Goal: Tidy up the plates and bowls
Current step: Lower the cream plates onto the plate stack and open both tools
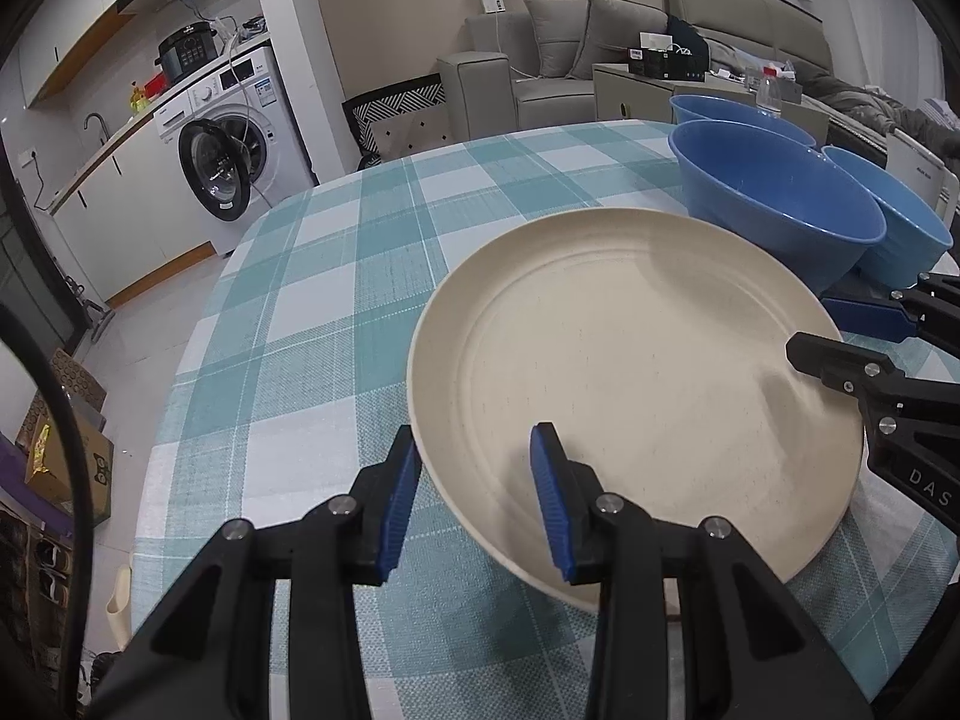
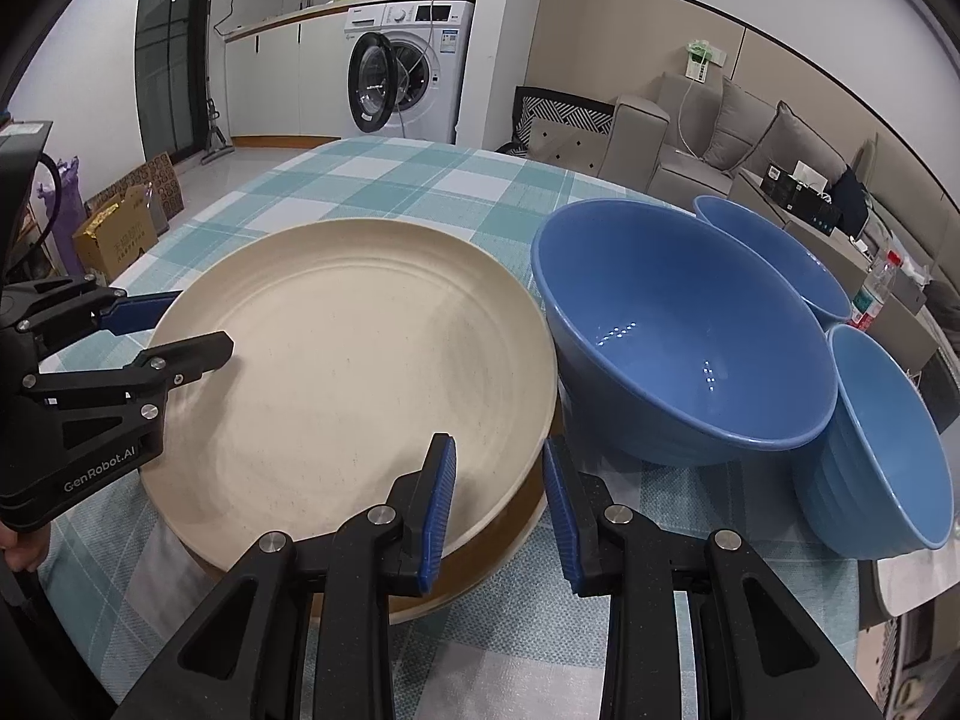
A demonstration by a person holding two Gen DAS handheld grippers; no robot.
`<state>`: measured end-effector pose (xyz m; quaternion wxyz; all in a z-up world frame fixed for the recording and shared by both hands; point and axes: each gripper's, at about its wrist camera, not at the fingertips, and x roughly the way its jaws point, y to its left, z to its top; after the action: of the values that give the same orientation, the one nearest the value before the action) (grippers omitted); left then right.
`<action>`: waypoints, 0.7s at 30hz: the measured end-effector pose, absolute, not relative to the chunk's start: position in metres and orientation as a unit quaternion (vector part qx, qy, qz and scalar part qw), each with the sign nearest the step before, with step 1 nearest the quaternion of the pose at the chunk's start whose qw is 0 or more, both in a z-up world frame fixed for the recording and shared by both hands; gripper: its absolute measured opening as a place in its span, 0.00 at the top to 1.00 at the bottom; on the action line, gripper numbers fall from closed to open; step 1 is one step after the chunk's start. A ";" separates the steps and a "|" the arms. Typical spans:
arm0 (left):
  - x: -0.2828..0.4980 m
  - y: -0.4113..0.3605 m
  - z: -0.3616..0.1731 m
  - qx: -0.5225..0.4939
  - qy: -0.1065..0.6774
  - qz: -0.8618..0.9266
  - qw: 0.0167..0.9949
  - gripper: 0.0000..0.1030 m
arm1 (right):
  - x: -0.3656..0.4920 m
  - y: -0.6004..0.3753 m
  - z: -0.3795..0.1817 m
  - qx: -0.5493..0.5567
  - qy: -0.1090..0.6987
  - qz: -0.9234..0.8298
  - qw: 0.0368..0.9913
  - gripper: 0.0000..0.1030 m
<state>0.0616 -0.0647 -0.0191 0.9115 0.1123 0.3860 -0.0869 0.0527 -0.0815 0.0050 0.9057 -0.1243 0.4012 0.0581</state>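
On the checked cloth point(image 1: 312, 276) we see both grippers, left point(image 1: 474, 498) and right point(image 2: 498, 504), released, each straddling the plate point(image 2: 360, 360) rim; bowls point(image 2: 684, 336) beside.

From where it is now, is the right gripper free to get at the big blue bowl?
Probably yes. The right gripper is open astride the cream plate's rim, and the big blue bowl sits just beyond with nothing between.
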 end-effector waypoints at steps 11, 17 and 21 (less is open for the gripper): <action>0.060 -0.069 -0.021 0.126 0.389 -0.089 0.908 0.65 | 0.049 -0.080 0.001 -0.137 0.413 0.054 0.899 0.70; 0.059 -0.073 -0.025 0.130 0.397 -0.097 0.904 0.64 | 0.048 -0.080 -0.002 -0.150 0.419 0.044 0.895 0.70; 0.057 -0.076 -0.025 0.140 0.394 -0.097 0.903 0.64 | 0.044 -0.073 0.002 -0.148 0.413 0.075 0.896 0.70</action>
<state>0.0571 -0.0759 -0.0254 0.9032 0.1397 0.3939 -0.0974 0.0444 -0.0733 0.0019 0.8956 -0.1478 0.4129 0.0749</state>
